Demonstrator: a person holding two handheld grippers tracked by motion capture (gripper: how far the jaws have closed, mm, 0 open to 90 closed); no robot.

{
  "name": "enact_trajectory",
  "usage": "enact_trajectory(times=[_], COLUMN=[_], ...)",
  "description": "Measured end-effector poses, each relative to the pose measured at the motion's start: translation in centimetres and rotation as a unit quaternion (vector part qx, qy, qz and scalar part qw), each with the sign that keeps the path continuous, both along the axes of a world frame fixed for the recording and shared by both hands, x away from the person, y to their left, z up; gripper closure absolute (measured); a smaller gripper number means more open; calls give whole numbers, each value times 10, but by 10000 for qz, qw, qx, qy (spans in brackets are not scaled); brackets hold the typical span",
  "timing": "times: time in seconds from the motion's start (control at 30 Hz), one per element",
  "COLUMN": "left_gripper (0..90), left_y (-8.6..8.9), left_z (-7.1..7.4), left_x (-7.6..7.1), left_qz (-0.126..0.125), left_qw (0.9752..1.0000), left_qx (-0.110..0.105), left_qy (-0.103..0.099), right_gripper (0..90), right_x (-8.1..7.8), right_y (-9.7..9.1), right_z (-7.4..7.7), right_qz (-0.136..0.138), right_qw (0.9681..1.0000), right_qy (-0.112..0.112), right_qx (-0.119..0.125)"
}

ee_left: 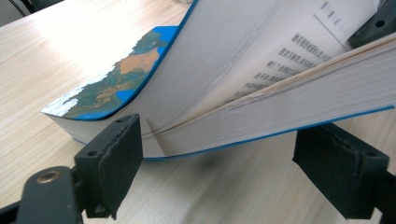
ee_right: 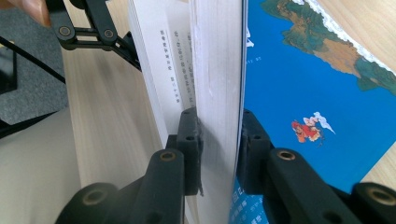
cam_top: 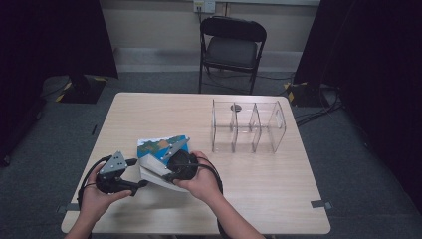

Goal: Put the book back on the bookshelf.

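Observation:
A thick book (cam_top: 157, 145) with a blue, map-like cover lies near the table's front left, partly open. My right gripper (cam_top: 168, 167) is shut on it. In the right gripper view the right gripper (ee_right: 217, 126) clamps a thick block of pages together with one blue cover (ee_right: 299, 84), and printed pages fan out to the left. My left gripper (cam_top: 139, 173) stands open just left of the book. In the left gripper view the left gripper (ee_left: 224, 149) has wide-apart jaws facing the book (ee_left: 121, 79), whose far end rests on the table while its near end is raised.
A clear acrylic organizer (cam_top: 249, 127) with several upright dividers stands at the table's (cam_top: 278, 199) back right. Behind the table is a black folding chair (cam_top: 231, 45). Dark curtains hang on both sides. Cables trail from both grippers across the front edge.

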State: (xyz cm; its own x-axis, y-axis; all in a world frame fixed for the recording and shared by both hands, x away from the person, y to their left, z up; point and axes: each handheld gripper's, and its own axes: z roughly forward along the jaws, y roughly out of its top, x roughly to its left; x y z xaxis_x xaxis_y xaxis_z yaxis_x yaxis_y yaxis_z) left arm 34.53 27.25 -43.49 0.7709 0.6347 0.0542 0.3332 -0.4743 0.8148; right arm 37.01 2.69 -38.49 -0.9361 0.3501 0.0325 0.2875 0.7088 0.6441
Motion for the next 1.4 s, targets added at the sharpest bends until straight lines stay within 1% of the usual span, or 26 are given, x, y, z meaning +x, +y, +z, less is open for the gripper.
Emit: enact_trajectory(times=[0.03,0.07,0.1,0.23,0.27,0.37,0.4,0.5,0.57,0.63,0.7,0.73,0.77,0.8,0.97,1.0,1.03,1.1,1.13,1.17,1.2,1.23,1.3,1.33,1.37,1.4], left_gripper=[154,152,152,150,146,140,140,127,118,113,111,110,109,110,103,103,104,105,105,105,105,105,106,108,108,108], left_y=[-1,-1,-1,0,0,0,0,0,-1,-1,-2,-4,-4,-5,-8,-9,-9,-10,-10,-10,-11,-11,-10,-10,-10,-10], left_z=[0,-1,-1,-4,-4,-4,-3,-2,0,4,6,10,10,13,15,16,16,18,20,20,23,25,26,26,26,27], left_x=[0,1,2,4,5,5,5,5,4,4,4,4,4,4,4,3,3,3,2,2,1,1,1,1,1,1], left_qz=[-6,-24,-11,-26,-53,-57,-91,-104,-104,-120,-136,-141,-141,-203,-266,-288,-283,-287,-324,-324,-353,-385,-389,-379,-380,-401], left_qw=[10000,10000,10000,10000,9999,9999,9999,9999,9999,9997,9996,9994,9994,9992,9990,9989,9989,9988,9985,9985,9981,9977,9980,9980,9980,9980], left_qx=[-31,28,71,73,116,109,117,130,103,176,212,270,270,301,267,255,247,248,229,229,202,208,87,48,45,92], left_qy=[-9,-6,-10,56,46,48,-16,-13,-39,-68,-91,-143,-143,-171,-247,-275,-296,-324,-386,-386,-459,-520,-498,-507,-506,-490], right_gripper=[746,746,746,746,745,745,745,746,746,747,747,747,747,748,750,750,750,751,751,751,751,752,752,752,753,752], right_x=[0,0,0,0,0,0,0,0,0,0,0,0,0,1,2,3,3,3,4,4,5,5,7,7,7,7], right_y=[0,0,-1,-1,-1,-1,-2,-2,-3,-3,-3,-3,-3,-4,-7,-9,-9,-9,-10,-10,-10,-10,-12,-12,-11,-11], right_z=[0,0,0,-1,-1,-1,-1,1,2,6,9,9,9,12,15,17,18,19,22,22,25,27,31,34,35,35], right_qz=[-18,-55,-29,-25,-6,0,14,25,29,15,60,47,47,78,109,147,138,175,168,168,201,251,240,273,263,264], right_qw=[10000,10000,10000,10000,10000,10000,10000,10000,10000,9999,10000,9999,9999,9999,9998,9998,9998,9998,9998,9998,9996,9996,9994,9994,9994,9994], right_qy=[28,60,43,54,47,41,55,69,67,105,65,112,112,115,124,114,154,115,146,146,174,146,231,215,214,212], right_qx=[-14,-8,-2,21,18,9,33,46,67,55,28,60,60,60,81,52,47,30,15,15,28,15,72,42,28,0])
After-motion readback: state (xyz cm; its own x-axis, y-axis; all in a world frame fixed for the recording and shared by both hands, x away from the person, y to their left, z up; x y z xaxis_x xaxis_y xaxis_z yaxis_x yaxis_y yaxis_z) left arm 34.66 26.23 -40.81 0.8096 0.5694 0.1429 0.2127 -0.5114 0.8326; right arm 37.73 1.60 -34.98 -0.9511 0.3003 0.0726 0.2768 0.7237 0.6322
